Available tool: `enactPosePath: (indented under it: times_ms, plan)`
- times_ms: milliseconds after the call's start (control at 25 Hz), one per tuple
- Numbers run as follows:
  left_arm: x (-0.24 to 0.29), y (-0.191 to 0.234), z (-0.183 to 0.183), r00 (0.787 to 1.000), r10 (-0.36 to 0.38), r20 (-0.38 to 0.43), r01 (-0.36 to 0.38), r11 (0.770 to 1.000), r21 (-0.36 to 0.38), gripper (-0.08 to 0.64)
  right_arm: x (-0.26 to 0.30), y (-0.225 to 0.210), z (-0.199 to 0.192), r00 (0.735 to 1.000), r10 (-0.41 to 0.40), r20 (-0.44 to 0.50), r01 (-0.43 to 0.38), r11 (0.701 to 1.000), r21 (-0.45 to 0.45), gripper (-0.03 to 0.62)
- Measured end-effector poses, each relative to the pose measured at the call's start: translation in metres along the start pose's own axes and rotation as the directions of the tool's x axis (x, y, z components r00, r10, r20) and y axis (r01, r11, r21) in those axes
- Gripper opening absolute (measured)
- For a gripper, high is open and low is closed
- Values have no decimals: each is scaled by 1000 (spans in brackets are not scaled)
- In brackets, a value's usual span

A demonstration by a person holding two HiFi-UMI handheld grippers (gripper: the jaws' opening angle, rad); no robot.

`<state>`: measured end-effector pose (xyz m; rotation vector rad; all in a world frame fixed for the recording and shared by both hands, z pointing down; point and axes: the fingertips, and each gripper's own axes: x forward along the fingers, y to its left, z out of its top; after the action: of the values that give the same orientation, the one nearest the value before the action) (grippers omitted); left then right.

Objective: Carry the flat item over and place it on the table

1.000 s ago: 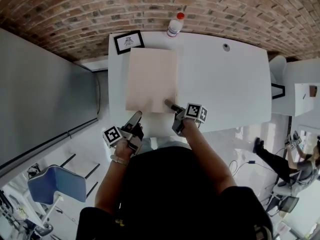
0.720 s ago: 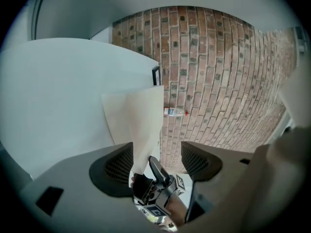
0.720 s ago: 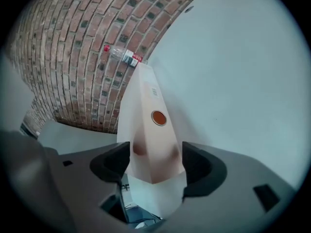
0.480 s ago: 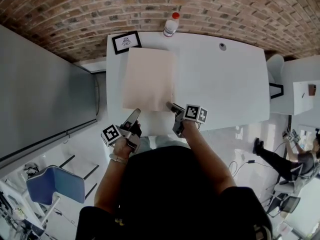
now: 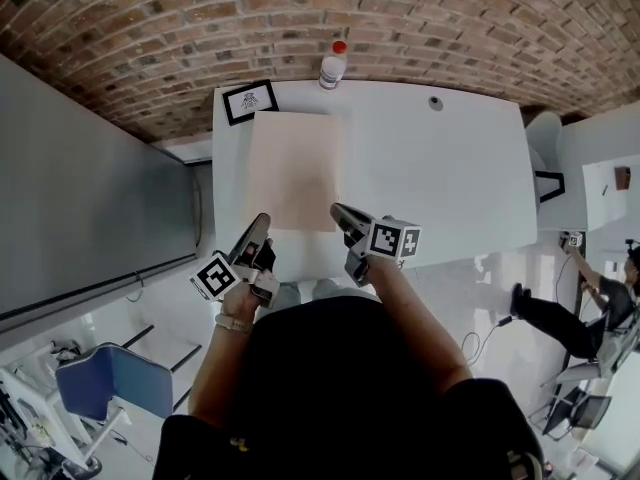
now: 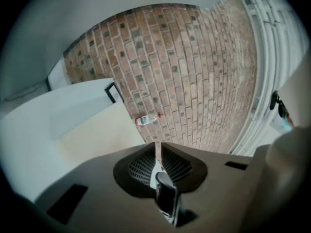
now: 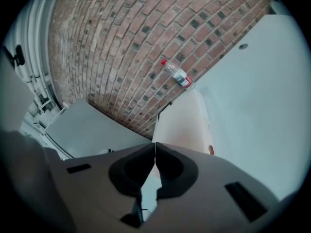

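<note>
Head view gives us the pale pink flat rectangular board (image 5: 295, 168) lying flat on the white table (image 5: 440, 178), its long side running away from us toward the red brick wall (image 5: 420, 18). Past its far edge sit a clear plastic bottle with a red cap (image 5: 332, 65) and a small black-framed picture (image 5: 250, 101), both apart from the board.

A second ago both grippers sat low at the board's near edge with their jaws spread wide. Now the left gripper (image 5: 260, 223) and the right gripper (image 5: 338, 210) hang higher, over the near corners, and the board lies where it lay. Both sets of jaws have just been closing.

In the right gripper view we see the jaws tip to tip, only a hairline between them and nothing caught there; the board shows beyond them on the table. In the left gripper view the jaws stand narrow, with a thin slit between the tips. That slit seems to show only the brick wall behind, though it is too thin for us to be sure. Neither gripper touches the board.
</note>
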<state>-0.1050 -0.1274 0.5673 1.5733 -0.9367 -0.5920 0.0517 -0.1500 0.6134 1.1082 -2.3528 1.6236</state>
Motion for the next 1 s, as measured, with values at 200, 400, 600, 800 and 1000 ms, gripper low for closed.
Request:
enactPosePath:
  times_ms: [200,400,600,800,1000]
  plan:
    - [2,-53,13,999,0,-40,16,912,410,5,-15,53,25,997,62,40,-51,971,-232,11]
    - [3,-101,17,997,-37,-69,72,772,631,3,-31,91,45,992,89,85,-45,906,-420,11]
    - [5,-131,19,997,0,-73,58,612,789,3,-47,125,56,988,124,88,-54,828,-558,11]
    - [4,-150,24,998,16,-57,38,559,829,3,-65,158,70,982,153,115,-37,743,-668,11]
    - [0,-174,28,1000,4,-24,20,445,895,3,-77,179,81,978,139,153,31,633,-774,11]
